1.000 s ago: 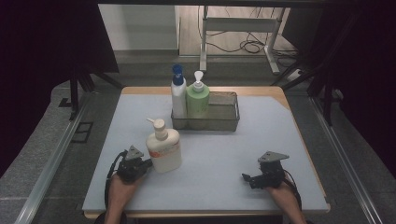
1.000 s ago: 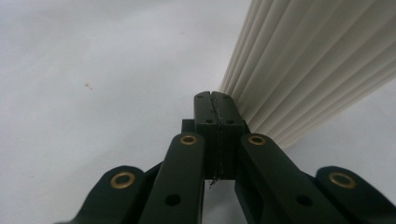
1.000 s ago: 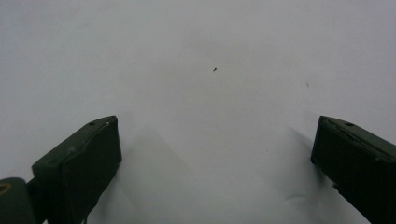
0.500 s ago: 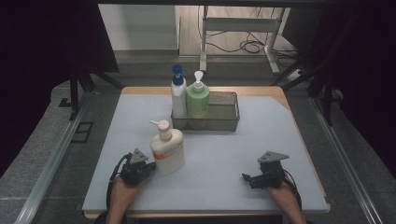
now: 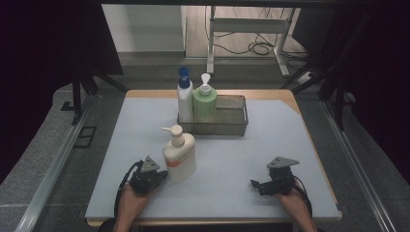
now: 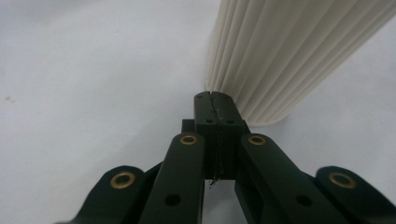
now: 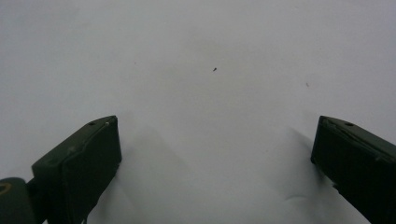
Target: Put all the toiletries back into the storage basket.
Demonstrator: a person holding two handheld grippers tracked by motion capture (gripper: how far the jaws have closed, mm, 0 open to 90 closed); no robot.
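Black jaws of the left gripper (image 6: 215, 100) are pressed together, empty, tips just beside the base of the cream pump bottle (image 5: 179, 155). Right gripper (image 5: 255, 183) is held well apart from that bottle, jaws spread wide over the grey mat (image 5: 232, 159). Wire basket (image 5: 231, 124) sits behind the bottle.

- Each hand-held gripper is black: the left hand-held gripper (image 5: 155, 178) and the right hand-held gripper (image 5: 256, 184).
- Grey three-cornered plate on top.
- Black cable trails behind.
- Small brass rings on the black arms.
- Bare forearms, no sleeves.
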